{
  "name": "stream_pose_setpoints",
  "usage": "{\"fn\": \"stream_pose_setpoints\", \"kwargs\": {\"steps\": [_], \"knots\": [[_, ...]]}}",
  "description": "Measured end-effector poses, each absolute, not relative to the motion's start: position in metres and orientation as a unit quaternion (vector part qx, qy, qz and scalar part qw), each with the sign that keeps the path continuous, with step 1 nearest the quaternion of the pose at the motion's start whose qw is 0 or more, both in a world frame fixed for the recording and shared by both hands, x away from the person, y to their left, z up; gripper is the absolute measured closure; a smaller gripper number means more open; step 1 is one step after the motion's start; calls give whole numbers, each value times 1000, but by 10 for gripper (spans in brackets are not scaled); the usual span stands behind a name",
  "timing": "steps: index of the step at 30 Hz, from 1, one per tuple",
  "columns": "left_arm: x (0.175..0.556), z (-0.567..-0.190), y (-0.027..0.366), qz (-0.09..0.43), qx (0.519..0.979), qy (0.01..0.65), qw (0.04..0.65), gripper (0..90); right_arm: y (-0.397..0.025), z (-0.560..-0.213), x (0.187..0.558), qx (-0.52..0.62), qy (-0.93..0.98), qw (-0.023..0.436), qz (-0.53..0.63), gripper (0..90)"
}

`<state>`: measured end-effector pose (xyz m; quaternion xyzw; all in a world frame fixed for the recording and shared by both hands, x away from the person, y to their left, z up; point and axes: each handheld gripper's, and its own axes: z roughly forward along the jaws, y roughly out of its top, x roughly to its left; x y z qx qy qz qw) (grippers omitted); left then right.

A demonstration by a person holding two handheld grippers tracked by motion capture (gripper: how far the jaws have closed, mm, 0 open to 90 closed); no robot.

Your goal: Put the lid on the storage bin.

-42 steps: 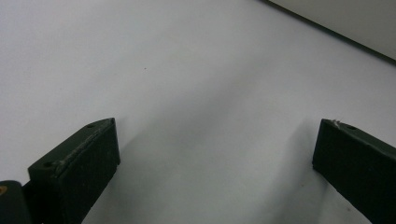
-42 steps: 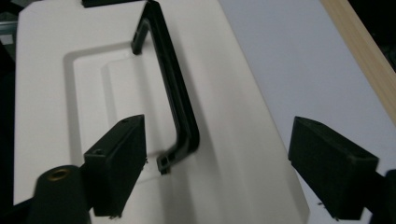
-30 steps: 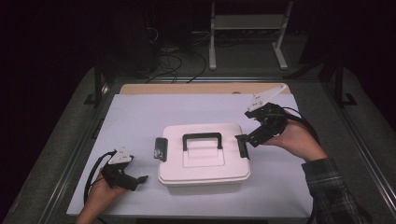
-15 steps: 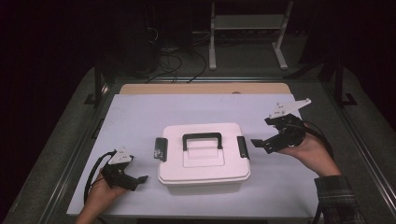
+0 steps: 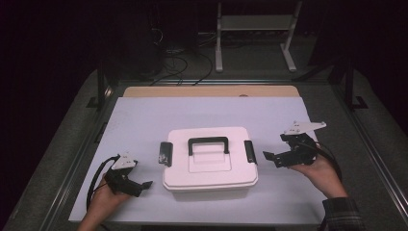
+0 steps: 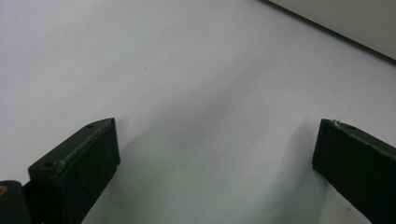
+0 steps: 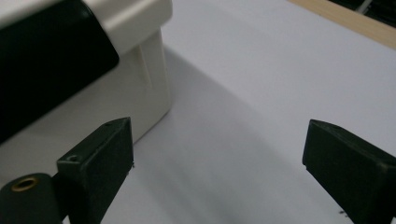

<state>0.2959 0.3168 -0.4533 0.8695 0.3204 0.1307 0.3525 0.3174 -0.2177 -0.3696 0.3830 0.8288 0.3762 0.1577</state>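
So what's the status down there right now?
Left hand-held gripper open, empty, beside the box. Right hand-held gripper open, empty, near the right latch. White storage box lid on. Nothing in the way.

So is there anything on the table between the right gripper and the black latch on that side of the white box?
Nothing visible. Only bare white table surface lies between the open right gripper and the right-side latch of the white storage box; the gripper is off to the side, not touching it.

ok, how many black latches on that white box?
2. One latch on the white box's left end, flipped outward; the other latch on its right end, facing the right tool.
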Motion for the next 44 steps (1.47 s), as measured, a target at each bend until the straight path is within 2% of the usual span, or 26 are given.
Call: {"fn": "stream_pose_setpoints", "kwargs": {"steps": [13, 18, 28, 44], "knots": [[296, -453, 317, 131, 869, 321, 353, 0, -216, -415, 309, 413, 826, 159, 351, 84], [296, -453, 317, 131, 869, 321, 353, 0, -216, -427, 307, 426, 823, 163, 338, 40], [296, -453, 317, 131, 869, 320, 353, 0, -218, -452, 301, 436, 827, 156, 320, 37], [296, -454, 317, 131, 869, 321, 353, 0, -220, -459, 297, 437, 818, 165, 337, 26]]}}
